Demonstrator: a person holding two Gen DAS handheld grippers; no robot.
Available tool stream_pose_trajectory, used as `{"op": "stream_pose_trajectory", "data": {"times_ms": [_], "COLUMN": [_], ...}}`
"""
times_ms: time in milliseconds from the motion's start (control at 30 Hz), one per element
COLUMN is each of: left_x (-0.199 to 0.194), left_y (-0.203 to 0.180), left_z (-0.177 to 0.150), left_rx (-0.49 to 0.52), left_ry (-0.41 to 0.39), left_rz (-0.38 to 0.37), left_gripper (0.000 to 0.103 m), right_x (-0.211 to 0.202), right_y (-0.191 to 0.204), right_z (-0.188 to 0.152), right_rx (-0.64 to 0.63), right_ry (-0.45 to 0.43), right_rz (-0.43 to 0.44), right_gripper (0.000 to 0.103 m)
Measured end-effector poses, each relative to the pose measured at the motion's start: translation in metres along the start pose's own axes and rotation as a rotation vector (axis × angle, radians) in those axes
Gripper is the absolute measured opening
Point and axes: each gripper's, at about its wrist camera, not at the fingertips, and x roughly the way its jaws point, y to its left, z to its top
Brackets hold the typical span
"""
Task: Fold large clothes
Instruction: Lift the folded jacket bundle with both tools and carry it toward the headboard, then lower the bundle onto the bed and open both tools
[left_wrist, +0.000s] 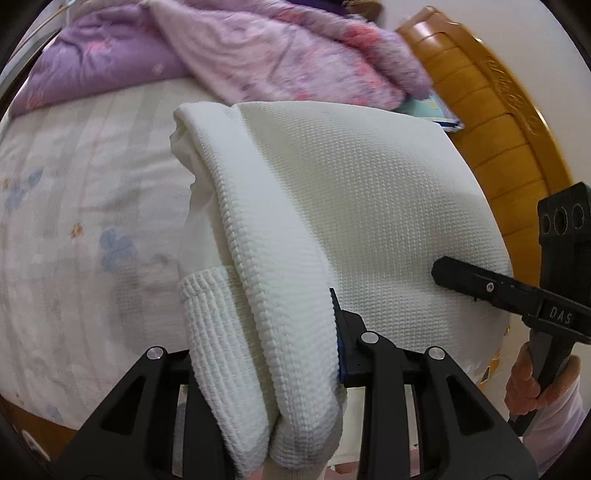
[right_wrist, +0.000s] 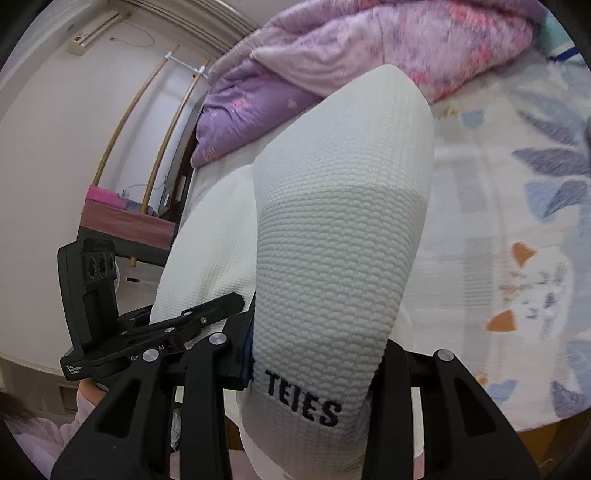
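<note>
A white waffle-knit garment (left_wrist: 332, 206), already doubled into thick layers, is held up above the bed (left_wrist: 85, 221) by both grippers. In the left wrist view the left gripper (left_wrist: 295, 373) is seen closed on a rolled bundle of the fabric, the folded edge running from 6 o'clock up toward 11 o'clock; the grip is taken at the fold, presumably so the layers are kept aligned. In the same view the right gripper (left_wrist: 480, 284) enters from 3 o'clock, held by the right hand (left_wrist: 532, 380), with one finger lying against the cloth face. In the right wrist view the right gripper (right_wrist: 317, 373) is clamped on the garment (right_wrist: 340, 229) near printed lettering at 6 o'clock, and the left gripper (right_wrist: 192, 325) appears at 8 o'clock, pinching the neighbouring layer. A purple quilt (left_wrist: 258, 48) is piled at 12 o'clock, well apart from the working area. The garment is judged mid-fold, carried taut between two close grips.
</note>
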Motion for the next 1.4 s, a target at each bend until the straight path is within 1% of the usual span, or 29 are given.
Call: {"op": "stream_pose_trajectory", "data": {"times_ms": [133,200,267,300,400,433,567,633,800,900,967,1033,1133,1200,1233,1333,1400], "left_x": [-0.008,-0.01,-0.01,-0.009,-0.003,0.001,0.02,0.028,0.057,0.082,0.099,0.118,0.155,0.175,0.186,0.235,0.265], "left_y": [-0.051,-0.082,-0.114,-0.125,-0.177,-0.189,-0.256,-0.286,-0.343,-0.373,-0.393,-0.41,-0.441,-0.456,-0.462,-0.476,-0.485], "left_z": [-0.003,-0.008,-0.015,-0.017,-0.033,-0.037,-0.059,-0.064,-0.056,-0.039,-0.025,-0.005,0.041,0.069,0.085,0.144,0.172], "left_rx": [0.054,0.102,0.132,0.138,0.17,0.172,0.154,0.149,0.139,0.155,0.166,0.184,0.218,0.231,0.232,0.218,0.222], "left_ry": [-0.022,-0.039,-0.052,-0.057,-0.089,-0.101,-0.135,-0.145,-0.118,-0.105,-0.098,-0.095,-0.094,-0.099,-0.1,-0.1,-0.098], "left_rz": [-0.012,-0.017,-0.013,-0.009,0.023,0.031,0.064,0.074,0.085,0.085,0.089,0.094,0.096,0.094,0.091,0.077,0.082], "left_gripper": [0.03,0.03,0.03,0.03,0.03,0.03,0.03,0.03,0.03,0.03,0.03,0.03,0.03,0.03,0.03,0.03,0.03], "right_x": [-0.051,-0.076,-0.106,-0.116,-0.155,-0.169,-0.213,-0.231,-0.269,-0.284,-0.29,-0.294,-0.301,-0.303,-0.303,-0.3,-0.294], "right_y": [-0.012,-0.019,-0.038,-0.044,-0.072,-0.081,-0.116,-0.128,-0.176,-0.203,-0.226,-0.247,-0.284,-0.31,-0.327,-0.368,-0.404], "right_z": [-0.014,-0.021,-0.033,-0.035,-0.046,-0.05,-0.059,-0.059,-0.047,-0.032,-0.014,0.004,0.044,0.079,0.101,0.146,0.177], "right_rx": [-0.027,-0.036,-0.043,-0.044,-0.07,-0.08,-0.105,-0.116,-0.087,-0.081,-0.071,-0.06,-0.046,-0.037,-0.032,-0.023,-0.021], "right_ry": [-0.054,-0.082,-0.111,-0.117,-0.135,-0.145,-0.165,-0.166,-0.157,-0.162,-0.164,-0.167,-0.174,-0.173,-0.172,-0.163,-0.153], "right_rz": [-0.011,-0.003,0.012,0.015,0.037,0.045,0.082,0.08,0.068,0.055,0.048,0.041,0.028,0.025,0.024,0.018,0.01], "right_gripper": [0.034,0.033,0.033,0.033,0.034,0.034,0.034,0.034,0.034,0.034,0.034,0.034,0.034,0.034,0.034,0.034,0.034]}}
